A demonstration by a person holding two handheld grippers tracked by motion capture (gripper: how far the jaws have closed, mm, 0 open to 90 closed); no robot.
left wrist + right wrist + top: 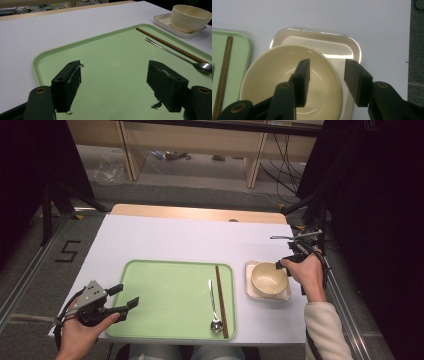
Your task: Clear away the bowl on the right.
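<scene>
Nearest the high camera, the left gripper (125, 296) hovered at the near left corner of the green tray (165, 295), its fingers (67, 85) spread wide with nothing between them. On the tray's right side lay a metal spoon (214, 306) and a pair of brown chopsticks (221, 300), side by side and lengthwise. Just right of the tray, on the white bench (165, 237), a cream bowl (269, 278) sat on a square cream plate (250, 287). Over it hung the right gripper (325, 82), fingers (354, 80) open astride the bowl's right rim, one inside and one outside; whether either touched the rim I could not tell.
</scene>
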